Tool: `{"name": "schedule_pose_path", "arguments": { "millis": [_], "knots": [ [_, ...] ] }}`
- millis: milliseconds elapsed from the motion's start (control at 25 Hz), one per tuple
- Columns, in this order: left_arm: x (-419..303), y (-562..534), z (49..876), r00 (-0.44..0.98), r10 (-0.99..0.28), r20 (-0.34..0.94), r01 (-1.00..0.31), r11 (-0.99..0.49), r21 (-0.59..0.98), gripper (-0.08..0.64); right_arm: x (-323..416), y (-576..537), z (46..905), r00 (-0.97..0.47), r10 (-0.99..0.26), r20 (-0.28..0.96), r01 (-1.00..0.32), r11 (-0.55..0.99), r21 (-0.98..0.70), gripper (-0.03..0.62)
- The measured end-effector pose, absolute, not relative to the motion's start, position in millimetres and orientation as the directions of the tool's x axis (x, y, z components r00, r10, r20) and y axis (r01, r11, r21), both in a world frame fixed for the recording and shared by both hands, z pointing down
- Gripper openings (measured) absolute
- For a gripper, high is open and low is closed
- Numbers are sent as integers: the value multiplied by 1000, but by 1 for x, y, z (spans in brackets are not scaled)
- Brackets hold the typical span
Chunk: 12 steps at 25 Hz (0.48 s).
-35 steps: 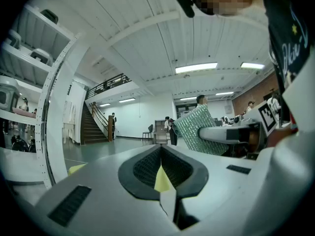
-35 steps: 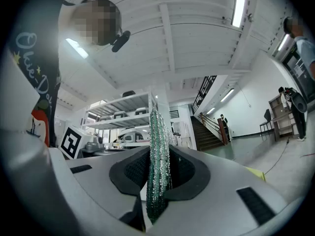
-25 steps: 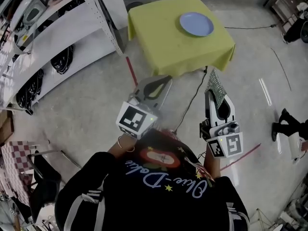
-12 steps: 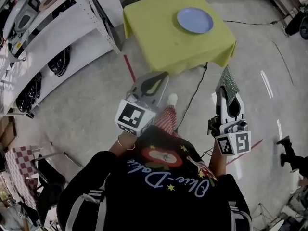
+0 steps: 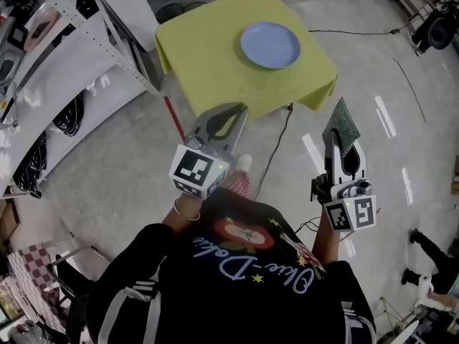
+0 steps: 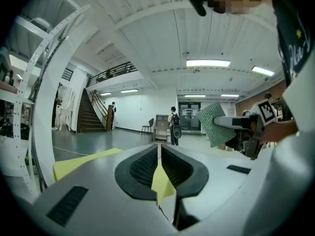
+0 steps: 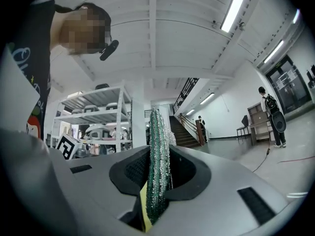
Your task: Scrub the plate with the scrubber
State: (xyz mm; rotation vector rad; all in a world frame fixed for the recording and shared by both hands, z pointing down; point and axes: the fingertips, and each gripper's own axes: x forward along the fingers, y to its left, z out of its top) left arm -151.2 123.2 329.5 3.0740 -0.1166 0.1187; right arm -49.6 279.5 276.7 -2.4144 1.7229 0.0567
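Observation:
A blue plate (image 5: 270,45) lies on the table under a yellow cloth (image 5: 208,41), ahead of me across bare floor. My left gripper (image 5: 231,113) is held level and short of the table's near edge; its jaws are shut with nothing between them (image 6: 159,149). My right gripper (image 5: 343,143) is shut on a green scrubber (image 5: 342,126), a flat mesh pad that stands on edge between the pads (image 7: 158,156). The scrubber (image 6: 214,124) also shows at the right of the left gripper view. Both grippers are apart from the plate.
A white metal shelf rack (image 5: 72,84) with dark wares stands left of the table. A black cable (image 5: 281,145) runs over the floor from the table. A person with a backpack (image 6: 173,127) stands far off near a staircase (image 6: 91,116). Someone's legs (image 5: 424,248) show at the lower right.
Both grippers have been carried forward toward the table, which now sits nearer and further left in the head view. The jaws' states are unchanged, and the scrubber stays held.

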Motion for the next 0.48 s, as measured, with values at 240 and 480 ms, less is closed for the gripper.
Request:
{"name": "schedule_pose_path", "arguments": {
  "millis": [240,480],
  "knots": [
    [-104,76,331,994,-59,94,-67,-995,80,5,-4,235,263,326,-941,-95,-945,-321,-64,58],
    [-77,28,338,990,-93,107,-104,-989,103,5,27,194,263,327,-942,-78,-944,-321,-81,58]
  ]
}}
